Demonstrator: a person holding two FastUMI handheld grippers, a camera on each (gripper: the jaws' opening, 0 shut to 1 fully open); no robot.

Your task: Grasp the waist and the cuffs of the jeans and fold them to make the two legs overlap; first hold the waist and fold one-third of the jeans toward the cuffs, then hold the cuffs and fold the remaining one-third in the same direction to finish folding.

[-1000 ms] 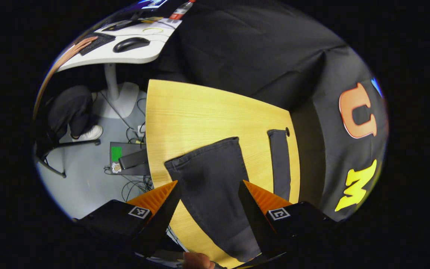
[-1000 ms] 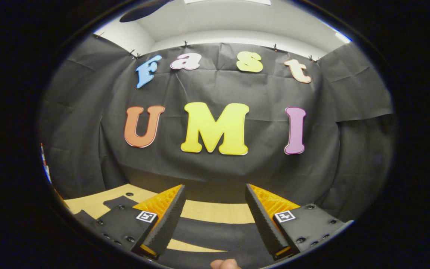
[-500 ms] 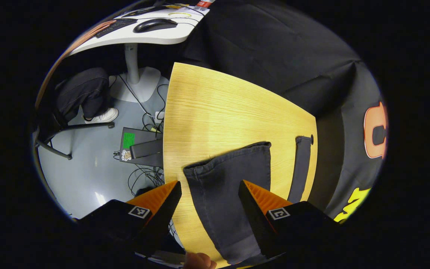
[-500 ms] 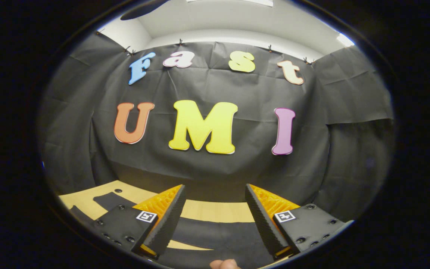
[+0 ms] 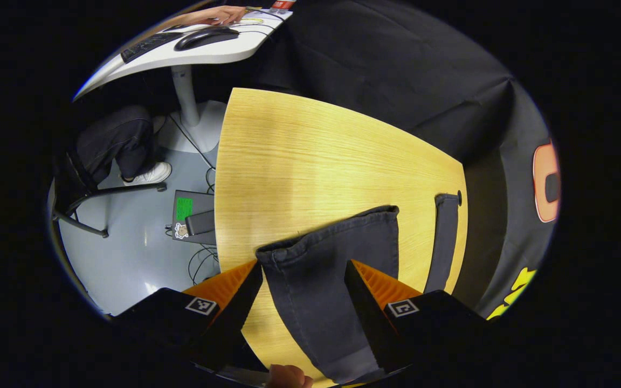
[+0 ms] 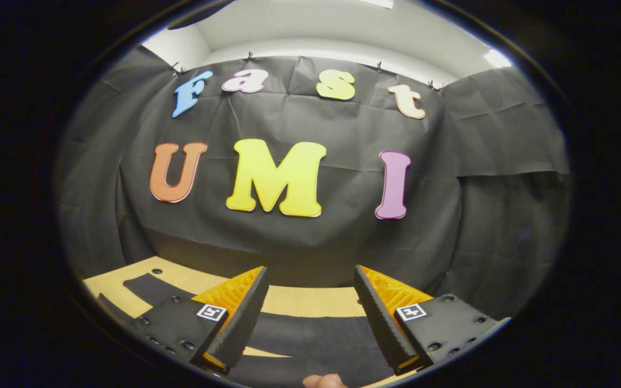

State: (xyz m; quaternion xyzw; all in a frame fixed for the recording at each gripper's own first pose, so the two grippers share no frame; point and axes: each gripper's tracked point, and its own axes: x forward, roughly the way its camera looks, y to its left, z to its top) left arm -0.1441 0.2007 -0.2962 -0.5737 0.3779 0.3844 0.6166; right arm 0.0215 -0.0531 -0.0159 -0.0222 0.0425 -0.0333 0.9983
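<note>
A wooden table (image 5: 310,156) stands against the black cloth wall (image 5: 397,70). Beyond its left edge: grey floor (image 5: 127,242), a white desk (image 5: 181,48) carrying a mouse (image 5: 205,36) and keyboard (image 5: 146,47).

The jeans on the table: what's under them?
The jeans lie spread on a wooden table, both legs apart, bare wood showing between them. Whether anything else lies beneath the cloth cannot be seen.

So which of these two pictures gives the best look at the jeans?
The left gripper view. It looks down on the table, so one whole leg of the jeans with its hemmed cuff is plain, and the other leg lies apart near the far edge. The right gripper view faces the wall and catches just low dark strips of jeans on the table.
</note>
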